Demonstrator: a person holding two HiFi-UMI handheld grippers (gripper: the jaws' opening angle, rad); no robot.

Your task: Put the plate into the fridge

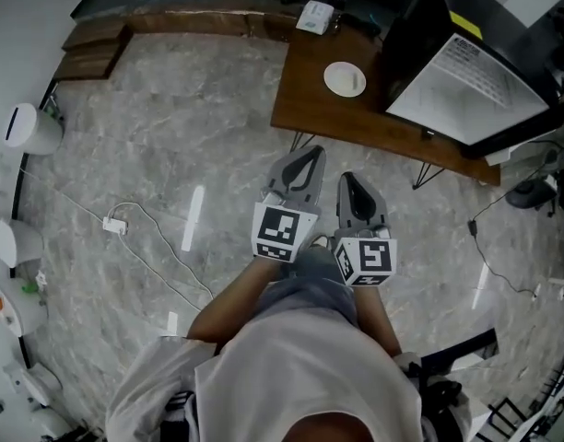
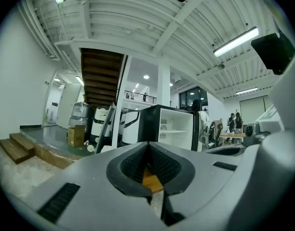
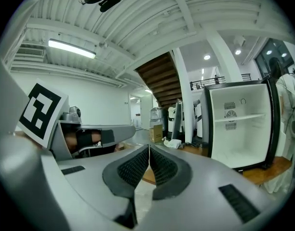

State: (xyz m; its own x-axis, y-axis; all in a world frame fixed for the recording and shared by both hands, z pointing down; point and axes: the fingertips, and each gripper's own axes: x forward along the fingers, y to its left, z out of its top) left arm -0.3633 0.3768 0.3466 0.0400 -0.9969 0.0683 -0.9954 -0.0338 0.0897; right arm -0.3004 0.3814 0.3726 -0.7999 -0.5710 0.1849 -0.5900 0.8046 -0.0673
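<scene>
A small white plate (image 1: 345,78) lies on the brown wooden table (image 1: 305,104), ahead of both grippers. To its right on the same table stands the black fridge (image 1: 475,53) with its door open; its white inside shows in the right gripper view (image 3: 239,124) and the left gripper view (image 2: 175,126). My left gripper (image 1: 311,152) is held over the floor short of the table edge, jaws shut and empty (image 2: 148,146). My right gripper (image 1: 348,179) hangs beside it, also shut with nothing between its pads (image 3: 149,150). Both point toward the table.
A white box (image 1: 314,17) sits at the table's far end. A white cable with an adapter (image 1: 114,226) trails over the marble floor at the left. Wooden steps (image 1: 93,49) lie at the far left, white appliances (image 1: 29,127) along the left wall.
</scene>
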